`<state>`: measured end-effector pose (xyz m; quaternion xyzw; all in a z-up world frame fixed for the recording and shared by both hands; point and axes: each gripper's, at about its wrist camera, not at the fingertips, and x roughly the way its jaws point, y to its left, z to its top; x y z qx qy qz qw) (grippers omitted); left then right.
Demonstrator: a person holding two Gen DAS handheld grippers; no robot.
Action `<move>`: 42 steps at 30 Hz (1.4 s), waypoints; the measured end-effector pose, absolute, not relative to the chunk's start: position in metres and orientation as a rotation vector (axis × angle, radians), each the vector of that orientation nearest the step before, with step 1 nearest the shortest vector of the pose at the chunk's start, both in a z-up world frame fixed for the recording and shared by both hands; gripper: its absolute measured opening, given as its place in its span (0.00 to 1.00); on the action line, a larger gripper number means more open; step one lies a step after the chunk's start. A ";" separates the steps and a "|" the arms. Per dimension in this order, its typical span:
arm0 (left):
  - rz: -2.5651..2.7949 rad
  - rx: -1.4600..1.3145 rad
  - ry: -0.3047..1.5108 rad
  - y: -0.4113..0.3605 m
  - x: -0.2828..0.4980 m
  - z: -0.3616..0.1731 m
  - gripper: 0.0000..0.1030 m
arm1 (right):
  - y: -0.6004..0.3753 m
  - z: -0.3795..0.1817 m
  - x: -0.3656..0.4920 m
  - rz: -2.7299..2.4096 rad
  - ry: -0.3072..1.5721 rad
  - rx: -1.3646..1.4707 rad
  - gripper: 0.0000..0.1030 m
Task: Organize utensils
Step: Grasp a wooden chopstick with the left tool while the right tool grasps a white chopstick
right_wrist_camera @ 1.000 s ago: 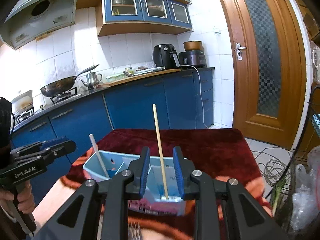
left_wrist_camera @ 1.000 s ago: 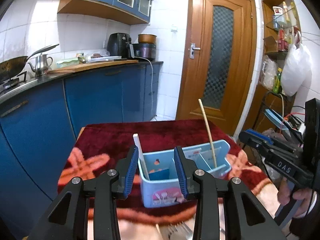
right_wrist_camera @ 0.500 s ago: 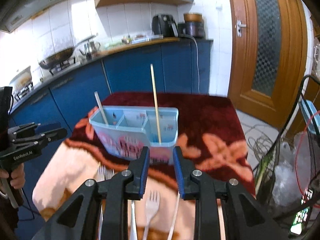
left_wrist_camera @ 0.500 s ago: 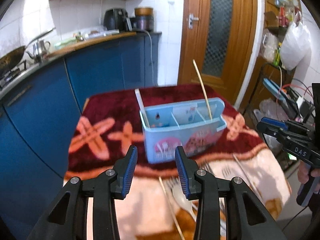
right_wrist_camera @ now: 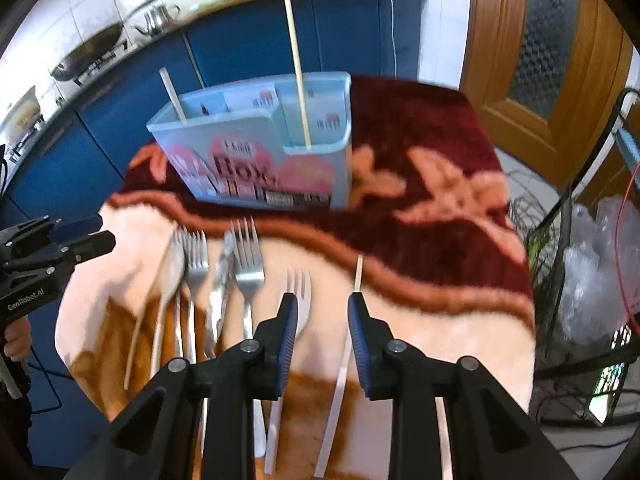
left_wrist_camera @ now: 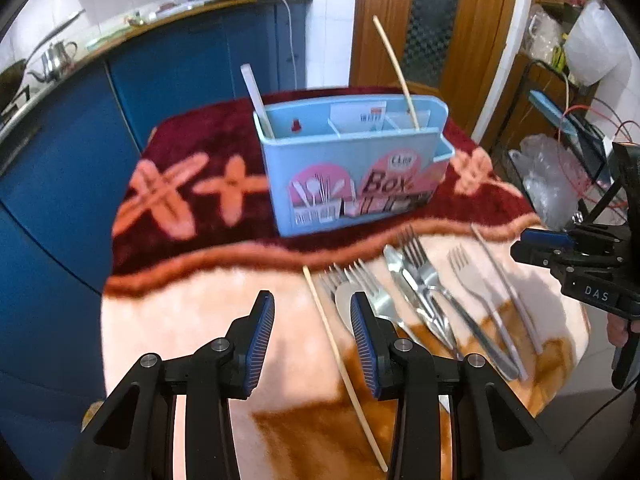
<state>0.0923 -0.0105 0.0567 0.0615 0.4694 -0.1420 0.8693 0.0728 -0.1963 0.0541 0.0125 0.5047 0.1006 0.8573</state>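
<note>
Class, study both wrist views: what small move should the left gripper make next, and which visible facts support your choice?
Probably lower the left gripper onto the loose wooden chopstick and close on it. Its jaws are open and empty, the stick lies on the blanket between them, and its match already stands in the blue utensil box.

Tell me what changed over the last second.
Both grippers, left and right, pulled back from the blue utensil box and tilted down over the loose cutlery. Neither took hold of anything. The white stick and chopstick stayed standing in the box.
</note>
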 end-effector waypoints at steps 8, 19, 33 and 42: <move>-0.285 0.114 1.072 -0.014 0.102 0.029 0.39 | -0.202 0.029 0.077 0.195 1.169 0.037 0.31; -0.297 0.040 1.221 -0.016 0.121 -0.003 0.39 | -0.205 0.014 0.091 0.203 1.234 0.052 0.31; -0.332 0.082 1.264 -0.025 0.144 -0.010 0.39 | -0.206 0.006 0.107 0.230 1.266 0.029 0.25; -0.355 0.023 1.258 -0.028 0.151 -0.010 0.22 | -0.203 0.005 0.104 0.203 1.211 0.036 0.12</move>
